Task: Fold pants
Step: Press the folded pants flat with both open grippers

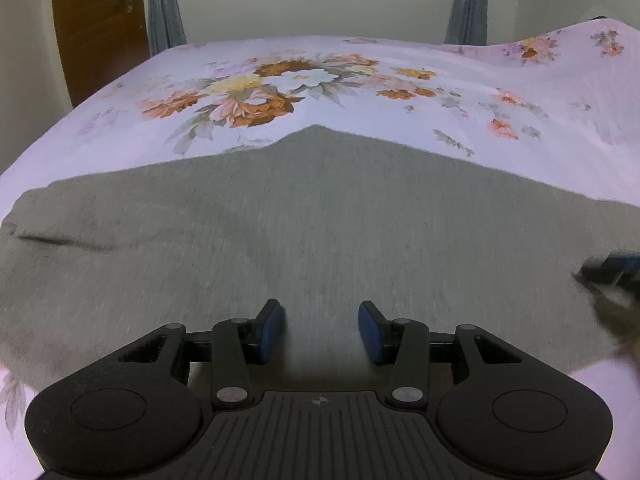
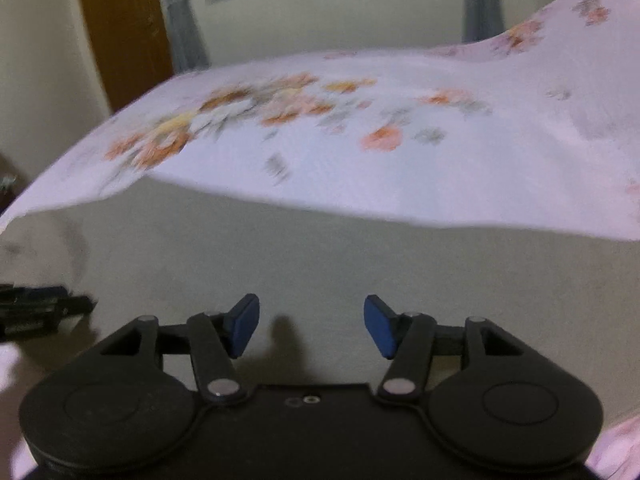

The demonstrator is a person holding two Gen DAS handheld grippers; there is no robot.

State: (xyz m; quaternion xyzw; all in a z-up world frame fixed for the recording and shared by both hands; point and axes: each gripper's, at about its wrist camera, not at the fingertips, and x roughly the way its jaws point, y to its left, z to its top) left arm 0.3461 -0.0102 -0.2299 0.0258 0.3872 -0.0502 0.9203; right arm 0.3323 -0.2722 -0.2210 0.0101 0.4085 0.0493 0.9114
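Both left gripper (image 1: 322, 330) and right gripper (image 2: 312, 330) hover apart, empty, over grey pants (image 1: 320, 240) mid-frame on floral bedsheet (image 1: 400, 88); careless regrasp risks bunching the fold.

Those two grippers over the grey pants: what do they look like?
Both the left gripper and the right gripper are matte black plastic, with round-lobed bases, silver pivot pins on linked arms, and flat blue pads on each finger. No cables or sleeves show.
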